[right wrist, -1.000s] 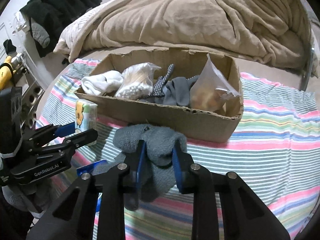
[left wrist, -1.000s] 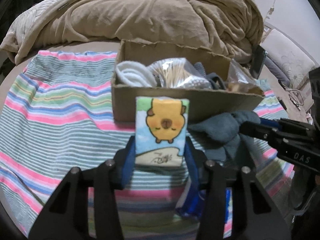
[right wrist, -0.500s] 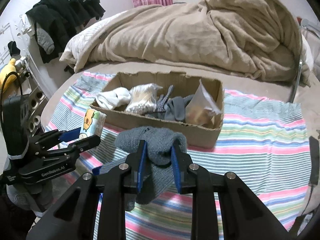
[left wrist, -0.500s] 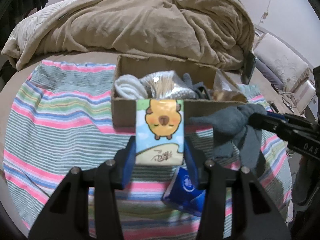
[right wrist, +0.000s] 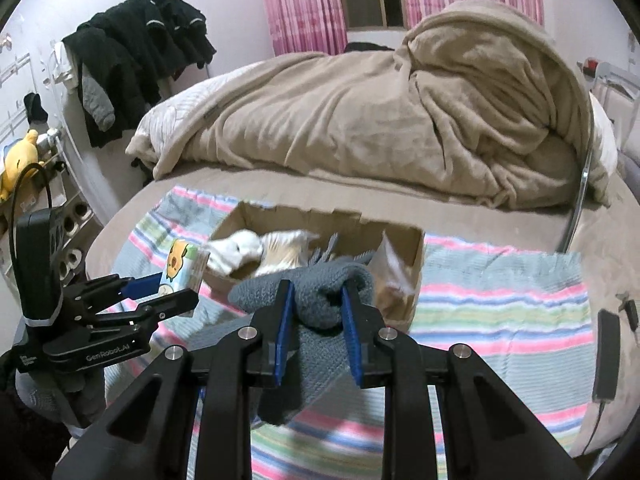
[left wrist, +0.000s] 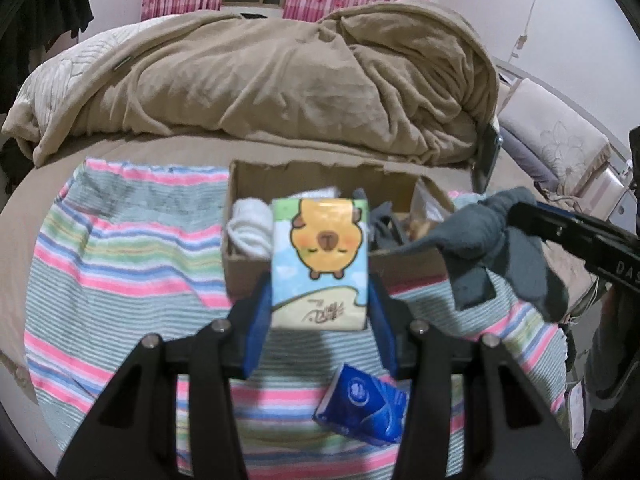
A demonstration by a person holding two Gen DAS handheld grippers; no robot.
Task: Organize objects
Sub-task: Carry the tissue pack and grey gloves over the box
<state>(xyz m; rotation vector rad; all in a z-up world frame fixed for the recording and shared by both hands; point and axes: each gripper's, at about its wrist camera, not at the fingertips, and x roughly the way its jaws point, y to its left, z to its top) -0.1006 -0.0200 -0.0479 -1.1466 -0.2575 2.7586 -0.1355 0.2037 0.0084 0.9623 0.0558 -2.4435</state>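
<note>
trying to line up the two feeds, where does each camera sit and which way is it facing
Left wrist: on the left gripper, looking along its fingers at the tissue pack it grips, the box behind; the right gripper shows at the right edge.
Right wrist: on the right gripper, looking along its fingers at the grey sock it grips, box and bed beyond; the left gripper shows at lower left.
Both share the box, striped cloth, pack, sock and bed.

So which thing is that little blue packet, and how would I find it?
Start at the striped blanket spread on the bed, in front of the cardboard box. The blue tissue pack lies flat on the stripes, nearest the camera. Unlike the capybara tissue pack and grey sock, nothing grips it.
</note>
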